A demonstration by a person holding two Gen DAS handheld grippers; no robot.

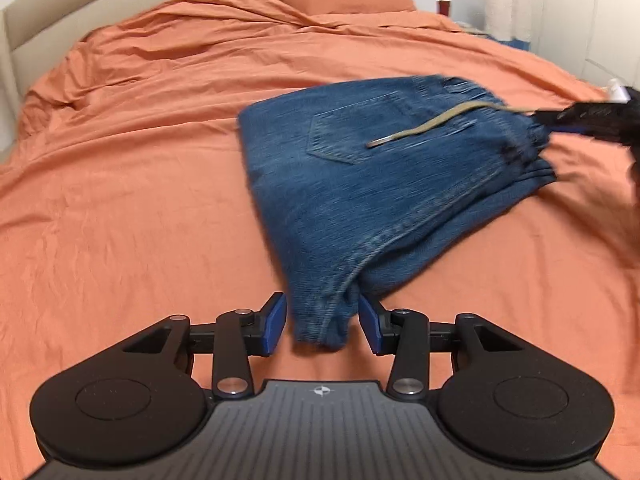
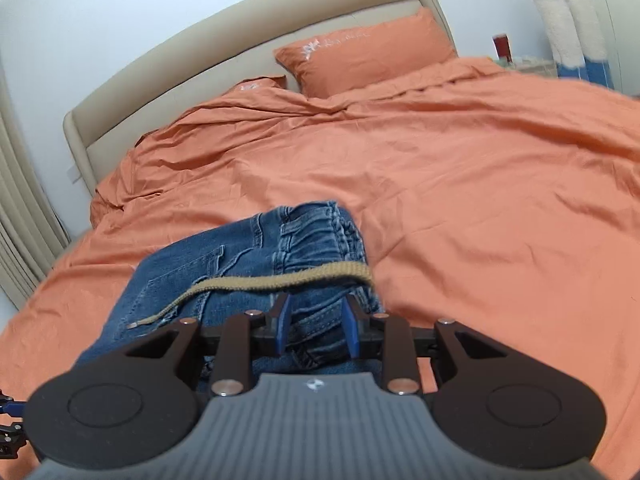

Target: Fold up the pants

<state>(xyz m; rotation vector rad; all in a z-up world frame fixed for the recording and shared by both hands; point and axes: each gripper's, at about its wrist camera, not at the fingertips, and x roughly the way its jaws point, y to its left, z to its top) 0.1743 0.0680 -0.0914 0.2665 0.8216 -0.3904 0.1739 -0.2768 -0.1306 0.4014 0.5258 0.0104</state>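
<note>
Left wrist view: my left tool (image 1: 322,324) clamps the near corner of the folded pants (image 1: 384,168), which lie on the orange bed (image 1: 120,200). Right wrist view: my right tool (image 2: 316,330) grips the bunched waistband beside the tan drawstring (image 2: 280,280).

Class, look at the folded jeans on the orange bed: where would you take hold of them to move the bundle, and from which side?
Grip the folded jeans at two opposite ends: the bunched waistband from the right, the denim corner from the near side. Both ends are thick stacked layers, giving a claw bulk to pinch, while the flat pocket panel offers no edge. Keep clear of the loose tan drawstring, which would slip free.
</note>
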